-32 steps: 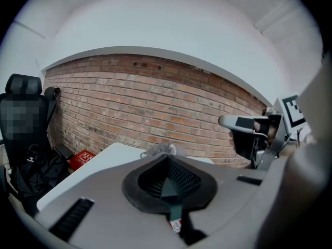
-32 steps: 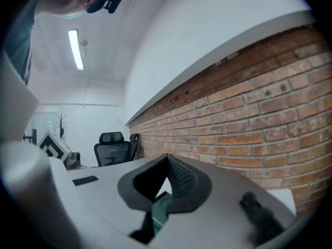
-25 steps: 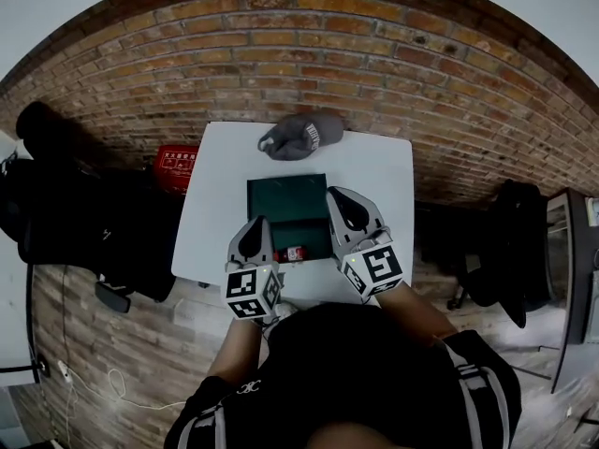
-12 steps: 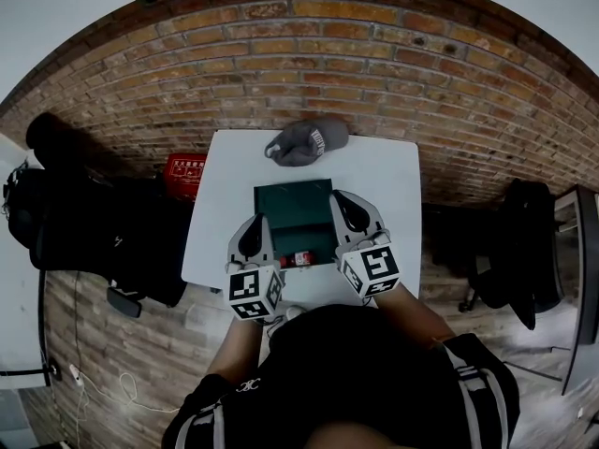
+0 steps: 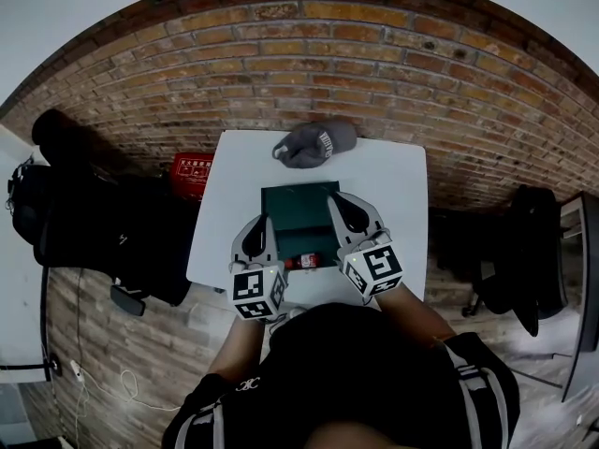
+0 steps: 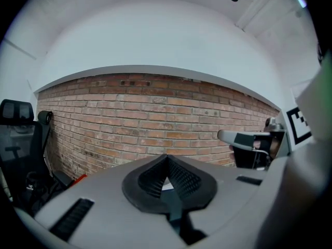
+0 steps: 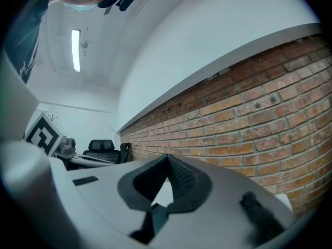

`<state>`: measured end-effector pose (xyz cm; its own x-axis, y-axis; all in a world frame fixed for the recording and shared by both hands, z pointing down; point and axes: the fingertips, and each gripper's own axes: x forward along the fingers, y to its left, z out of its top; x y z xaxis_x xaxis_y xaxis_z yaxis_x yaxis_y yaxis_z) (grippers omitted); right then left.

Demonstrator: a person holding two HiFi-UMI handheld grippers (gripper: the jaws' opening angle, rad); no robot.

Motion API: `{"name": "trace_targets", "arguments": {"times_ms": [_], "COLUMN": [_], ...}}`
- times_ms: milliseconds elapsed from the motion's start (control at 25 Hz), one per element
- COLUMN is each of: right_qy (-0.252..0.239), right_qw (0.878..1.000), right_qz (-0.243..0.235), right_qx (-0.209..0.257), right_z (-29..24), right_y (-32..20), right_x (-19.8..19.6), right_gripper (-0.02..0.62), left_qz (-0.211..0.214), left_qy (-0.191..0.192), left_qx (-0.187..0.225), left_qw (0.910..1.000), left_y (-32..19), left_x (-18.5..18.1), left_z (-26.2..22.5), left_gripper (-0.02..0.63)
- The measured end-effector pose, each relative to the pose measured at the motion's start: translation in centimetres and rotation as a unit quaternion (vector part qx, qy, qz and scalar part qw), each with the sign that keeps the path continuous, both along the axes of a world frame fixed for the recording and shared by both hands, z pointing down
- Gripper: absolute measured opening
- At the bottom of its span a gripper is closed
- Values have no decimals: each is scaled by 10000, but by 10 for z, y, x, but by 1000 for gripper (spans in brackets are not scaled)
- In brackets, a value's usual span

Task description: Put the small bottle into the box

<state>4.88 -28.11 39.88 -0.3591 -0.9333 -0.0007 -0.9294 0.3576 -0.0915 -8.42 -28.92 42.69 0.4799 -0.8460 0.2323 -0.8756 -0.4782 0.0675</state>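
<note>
Head view, looking steeply down on a white table [image 5: 393, 195] set against a brick wall [image 5: 374, 54]. The green box [image 5: 298, 215] lies open at the table's centre, with a grey cap [image 5: 314, 142] beyond it (towards the wall). The small bottle [image 5: 307, 262], red-labelled, lies on its side at the box's near edge, between the two grippers; whether it rests inside the box or just outside cannot be told. The left gripper [image 5: 255, 243] is clenched, its jaws meeting at the tips with nothing between them, as the left gripper view [image 6: 167, 162] confirms. The right gripper [image 5: 348, 215] is likewise clenched and empty in its own view [image 7: 167, 162]. Neither touches the bottle.
</note>
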Motion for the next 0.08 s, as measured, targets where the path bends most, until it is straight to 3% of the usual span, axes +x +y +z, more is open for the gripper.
{"name": "trace_targets", "arguments": {"times_ms": [80], "right_qy": [16], "right_qw": [10000], "right_qz": [-38], "right_qx": [-9], "right_z": [1], "right_y": [-1], "right_x": [-4], "right_gripper": [29], "left_qz": [-18], "left_qy": [-2], "left_qx": [0], "left_qw": [10000], "left_y": [0], "left_x": [-3], "left_z": [1], "left_gripper": [13]}}
